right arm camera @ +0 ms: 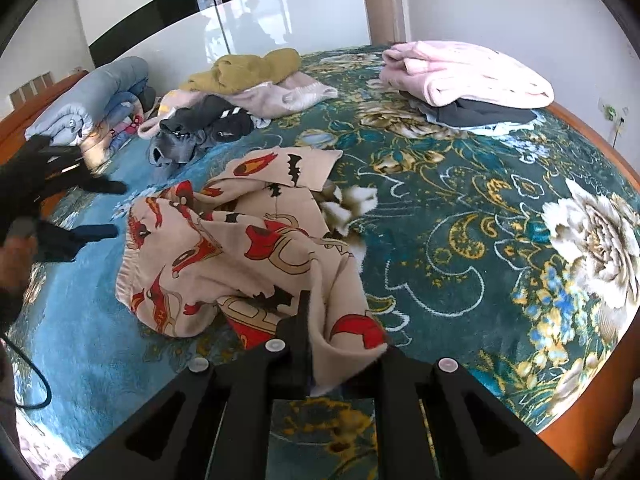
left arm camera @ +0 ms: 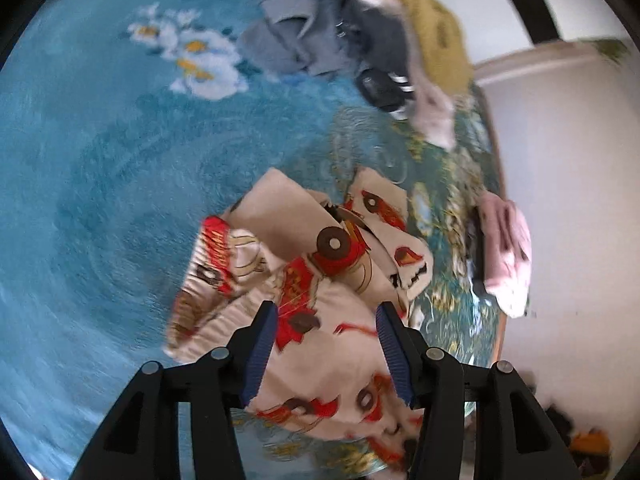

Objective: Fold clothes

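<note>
Pants [right arm camera: 240,248]: beige, red car and black bat print, crumpled on the bedspread [right arm camera: 460,240] in mid-bed; landmark for everything below. Elastic waistband on their left side in the right wrist view.
Right gripper [right arm camera: 344,344]: at the near edge of the pants, fingers clamped on a fold of the fabric; cloth bunches between the jaws.
Left gripper [left arm camera: 326,320]: jaws spread apart, hovering over the pants; fabric shows in the gap, pads [left arm camera: 262,344] not pinching it. In the right wrist view it sits left of the pants [right arm camera: 100,208], fingers apart.
Unfolded pile [right arm camera: 240,92]: behind the pants, towards the headboard; mustard top, pale pink fleece, grey and black items heaped together.
Folded stack [right arm camera: 464,80]: behind and to the right of the pants, near the bed's far edge; pink fleece on top, dark garment under it.
Rolled quilt [right arm camera: 96,100]: far left behind the pants, light blue.
Left wrist view: motion-blurred, detail on the pile [left arm camera: 360,40] is poor.
</note>
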Demonstrator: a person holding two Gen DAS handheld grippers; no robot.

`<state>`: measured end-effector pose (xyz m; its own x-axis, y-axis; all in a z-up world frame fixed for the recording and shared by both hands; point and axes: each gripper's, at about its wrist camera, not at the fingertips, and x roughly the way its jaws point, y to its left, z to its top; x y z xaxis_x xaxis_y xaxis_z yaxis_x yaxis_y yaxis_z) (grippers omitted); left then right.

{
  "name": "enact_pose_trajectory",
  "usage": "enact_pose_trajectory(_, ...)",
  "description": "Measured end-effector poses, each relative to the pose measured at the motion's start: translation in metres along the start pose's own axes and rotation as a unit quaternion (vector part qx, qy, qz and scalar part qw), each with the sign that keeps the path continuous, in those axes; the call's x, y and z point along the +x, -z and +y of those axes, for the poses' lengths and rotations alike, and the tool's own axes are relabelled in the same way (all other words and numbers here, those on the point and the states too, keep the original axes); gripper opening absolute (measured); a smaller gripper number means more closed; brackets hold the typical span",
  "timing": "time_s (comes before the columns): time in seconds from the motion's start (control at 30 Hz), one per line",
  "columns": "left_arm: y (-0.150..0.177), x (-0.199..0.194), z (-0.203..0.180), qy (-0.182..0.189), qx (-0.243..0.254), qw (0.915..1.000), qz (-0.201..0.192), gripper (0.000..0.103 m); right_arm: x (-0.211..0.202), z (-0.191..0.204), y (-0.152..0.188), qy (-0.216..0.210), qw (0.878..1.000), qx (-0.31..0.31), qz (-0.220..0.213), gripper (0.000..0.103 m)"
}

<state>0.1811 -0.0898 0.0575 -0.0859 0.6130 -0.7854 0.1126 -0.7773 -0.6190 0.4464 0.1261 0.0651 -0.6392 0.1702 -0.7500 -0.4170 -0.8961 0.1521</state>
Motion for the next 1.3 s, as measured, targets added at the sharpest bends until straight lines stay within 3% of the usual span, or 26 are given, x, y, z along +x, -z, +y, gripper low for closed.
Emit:
enact_pose_trajectory(0.1, -0.004, 0.013, -0.005, -0.020, -0.028, 0.9993, 0.009, 0.055, -0.002, 0.002, 0.003, -0.002, 1.000, -0.007, -0.001, 0.009)
enact_pose_trajectory(0.3, -0.001, 0.023, -0.020, -0.090, -0.008, 0.9959, -0.005, 0.051, -0.010, 0.005, 0.007, -0.019, 1.000, -0.022, -0.013, 0.009)
enact_pose_trajectory(0.37, 0.001, 0.023, -0.020, -0.105, -0.001, 0.9943, -0.013, 0.037, -0.012, 0.005, 0.007, -0.025, 0.999, -0.023, -0.016, 0.009)
enact_pose_trajectory(0.43, 0.002, 0.022, -0.018, -0.117, 0.004, 0.9929, -0.021, 0.016, -0.014, 0.004, 0.009, -0.030, 0.999, -0.021, -0.017, 0.009)
enact_pose_trajectory(0.5, 0.001, 0.026, -0.016, -0.109, -0.002, 0.9939, -0.017, 0.004, -0.015, 0.003, 0.010, -0.037, 0.999, -0.018, -0.017, 0.009)
enact_pose_trajectory(0.7, 0.009, 0.016, -0.017, -0.057, 0.003, 0.9983, -0.013, 0.002, -0.018, -0.002, 0.012, -0.049, 0.999, -0.010, -0.020, 0.009)
enact_pose_trajectory(0.87, 0.007, 0.020, -0.008, -0.028, -0.027, 0.9993, -0.001, 0.004, -0.021, 0.000, 0.013, -0.052, 0.998, -0.012, -0.022, 0.009)
enact_pose_trajectory(1.03, 0.002, 0.028, -0.017, -0.024, -0.028, 0.9992, 0.017, 0.023, -0.022, 0.001, 0.015, -0.051, 0.998, -0.014, -0.021, 0.009)
enact_pose_trajectory(1.1, 0.001, 0.034, -0.018, -0.030, -0.031, 0.9989, 0.021, 0.023, -0.023, 0.002, 0.015, -0.051, 0.998, -0.014, -0.022, 0.009)
enact_pose_trajectory(1.2, 0.002, 0.036, -0.016, -0.036, -0.029, 0.9988, 0.016, 0.018, -0.023, 0.001, 0.015, -0.053, 0.998, -0.012, -0.022, 0.009)
enact_pose_trajectory(1.23, 0.003, 0.036, -0.015, -0.039, -0.028, 0.9988, 0.013, 0.003, -0.023, 0.001, 0.015, -0.053, 0.998, -0.011, -0.021, 0.009)
enact_pose_trajectory(1.3, 0.004, 0.033, -0.010, -0.039, -0.027, 0.9989, 0.005, 0.002, -0.022, 0.000, 0.015, -0.054, 0.998, -0.008, -0.019, 0.009)
